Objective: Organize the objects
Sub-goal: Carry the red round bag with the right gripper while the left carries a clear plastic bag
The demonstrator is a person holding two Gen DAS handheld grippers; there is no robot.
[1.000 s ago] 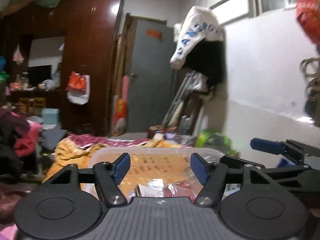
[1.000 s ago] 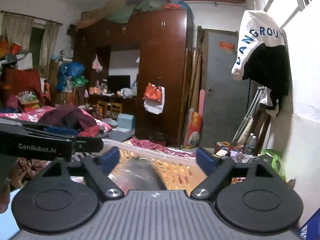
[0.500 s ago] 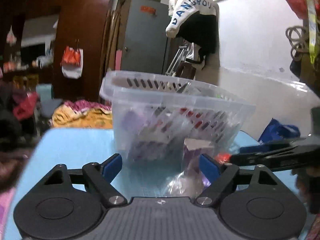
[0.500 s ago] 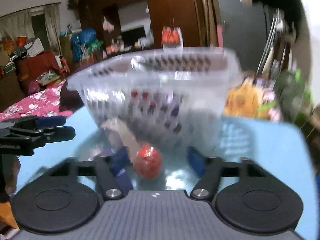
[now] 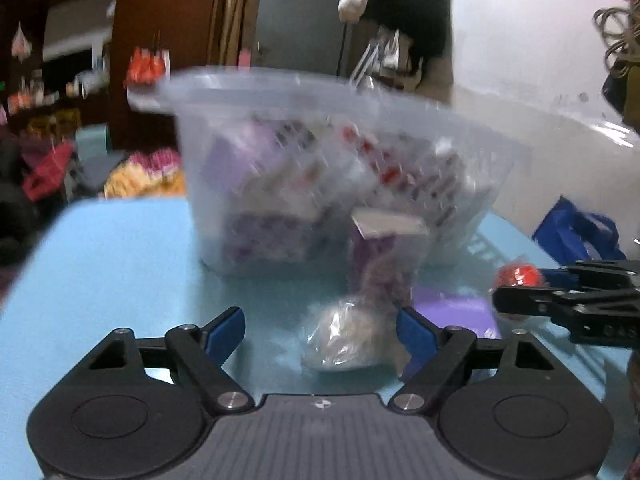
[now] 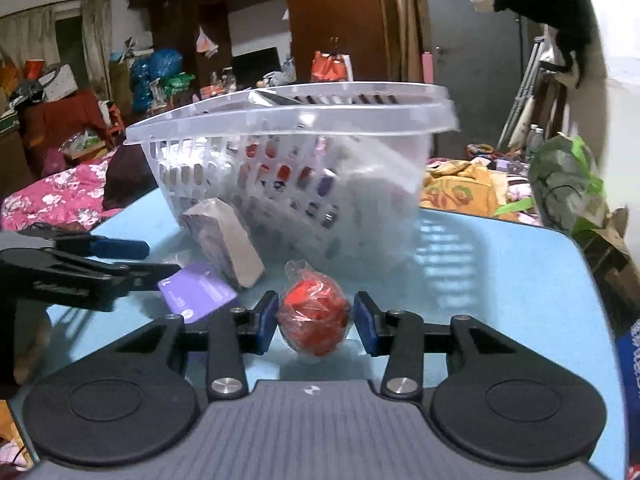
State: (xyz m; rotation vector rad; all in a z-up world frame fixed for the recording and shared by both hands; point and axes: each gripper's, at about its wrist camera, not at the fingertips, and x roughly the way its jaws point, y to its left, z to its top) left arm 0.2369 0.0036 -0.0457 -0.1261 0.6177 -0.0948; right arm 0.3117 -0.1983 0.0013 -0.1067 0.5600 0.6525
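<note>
A clear plastic basket [image 6: 304, 120] holding several packets stands on the light blue table [image 6: 500, 280]; it also shows in the left wrist view [image 5: 280, 92]. My right gripper [image 6: 316, 322] is open around a red wrapped ball [image 6: 314, 316] on the table, jaws close on both sides. My left gripper [image 5: 320, 330] is open with a pale wrapped bundle [image 5: 348, 336] between its jaws, toward the right one. A purple box [image 5: 380, 256] leans against the basket, and a flat purple card [image 6: 196, 292] lies beside it.
The table's far and right edges drop off to a cluttered room with bedding, a wardrobe and a door. A green wrapped bundle [image 6: 564, 188] sits past the right edge. A blue bag [image 5: 576, 236] lies at the table's right in the left wrist view.
Both grippers dropped from above the basket to table level in front of it. The right gripper's jaws have narrowed around the red ball. The left gripper has come to the pale bundle.
</note>
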